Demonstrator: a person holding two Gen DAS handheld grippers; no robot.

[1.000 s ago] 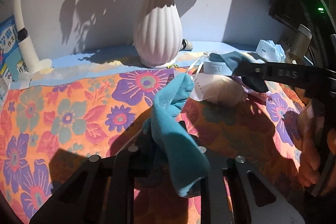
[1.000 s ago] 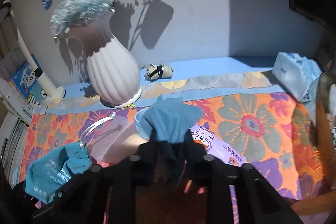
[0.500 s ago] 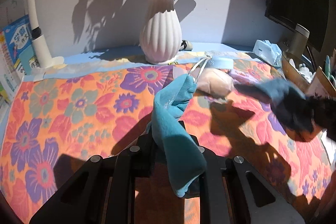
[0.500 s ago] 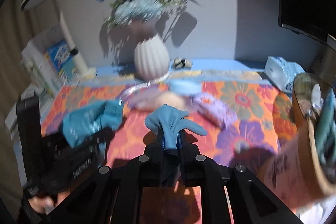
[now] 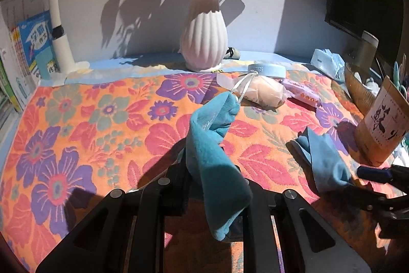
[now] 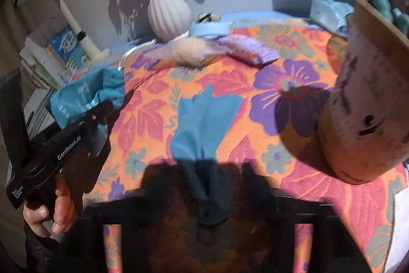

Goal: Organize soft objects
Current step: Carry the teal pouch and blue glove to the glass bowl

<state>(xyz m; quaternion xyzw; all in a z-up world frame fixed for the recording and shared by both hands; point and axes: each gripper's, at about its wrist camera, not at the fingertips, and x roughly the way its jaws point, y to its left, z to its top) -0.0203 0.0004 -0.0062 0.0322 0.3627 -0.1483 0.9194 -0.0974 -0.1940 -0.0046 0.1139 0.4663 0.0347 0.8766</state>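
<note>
Left wrist: left gripper (image 5: 212, 186) jaws clench teal cloth (image 5: 212, 145); right gripper (image 6: 207, 206) jaws opening around blue cloth (image 6: 202, 119).

Two teal socks (image 5: 214, 145) (image 5: 322, 160), one vase (image 5: 204, 42), one pink pouch (image 5: 263, 94), one purple packet (image 5: 301, 94), one cork holder (image 6: 365, 106).

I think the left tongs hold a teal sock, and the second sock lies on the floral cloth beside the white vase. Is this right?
Not quite. The second sock lies beside the brown pen holder, far from the white vase, as the right wrist view shows. The left tongs do hold a teal sock.
</note>
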